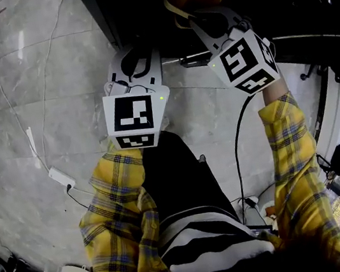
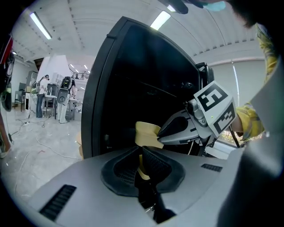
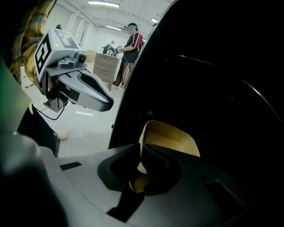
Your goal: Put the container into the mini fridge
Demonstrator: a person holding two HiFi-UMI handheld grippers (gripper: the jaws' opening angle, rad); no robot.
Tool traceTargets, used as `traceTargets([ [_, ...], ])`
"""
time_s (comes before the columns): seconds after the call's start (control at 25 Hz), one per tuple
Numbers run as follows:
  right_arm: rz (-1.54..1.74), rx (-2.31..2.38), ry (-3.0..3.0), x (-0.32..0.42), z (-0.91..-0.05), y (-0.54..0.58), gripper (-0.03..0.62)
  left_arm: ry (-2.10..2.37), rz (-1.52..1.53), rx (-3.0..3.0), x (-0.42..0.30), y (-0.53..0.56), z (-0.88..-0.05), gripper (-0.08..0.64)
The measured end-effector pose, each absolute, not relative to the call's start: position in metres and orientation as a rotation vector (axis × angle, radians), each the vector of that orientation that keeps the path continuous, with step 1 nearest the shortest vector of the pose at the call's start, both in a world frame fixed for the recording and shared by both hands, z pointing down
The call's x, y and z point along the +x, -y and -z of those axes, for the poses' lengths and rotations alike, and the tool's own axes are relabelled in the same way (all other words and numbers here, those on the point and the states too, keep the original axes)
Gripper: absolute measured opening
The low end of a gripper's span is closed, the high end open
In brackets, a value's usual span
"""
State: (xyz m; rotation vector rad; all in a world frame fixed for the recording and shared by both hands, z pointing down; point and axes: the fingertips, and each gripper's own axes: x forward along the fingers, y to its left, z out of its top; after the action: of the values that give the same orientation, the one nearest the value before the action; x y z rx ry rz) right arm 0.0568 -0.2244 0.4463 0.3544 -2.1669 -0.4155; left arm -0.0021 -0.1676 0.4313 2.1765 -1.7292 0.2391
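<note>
Only right gripper view shows container (image 3: 171,139) interior, rim clamped by right tool (image 3: 141,153); left tool (image 2: 140,153) closed, near mini fridge (image 2: 133,80).

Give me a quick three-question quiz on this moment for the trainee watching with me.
1. The right tool holds: A) a bottle B) the yellow container C) nothing.
2. True or false: the left tool also touches the yellow container.
3. Fill in: the mini fridge is coloured ____.
Key: 1 B; 2 false; 3 black.
</note>
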Motion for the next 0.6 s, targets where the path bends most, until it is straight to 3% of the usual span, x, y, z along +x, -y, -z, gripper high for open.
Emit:
traceTargets([
  [0.6,0.404,0.521,2.178,0.054,-0.461,0.270,0.041,1.744,-0.197,2.115,0.002,0.195,-0.458,0.035],
])
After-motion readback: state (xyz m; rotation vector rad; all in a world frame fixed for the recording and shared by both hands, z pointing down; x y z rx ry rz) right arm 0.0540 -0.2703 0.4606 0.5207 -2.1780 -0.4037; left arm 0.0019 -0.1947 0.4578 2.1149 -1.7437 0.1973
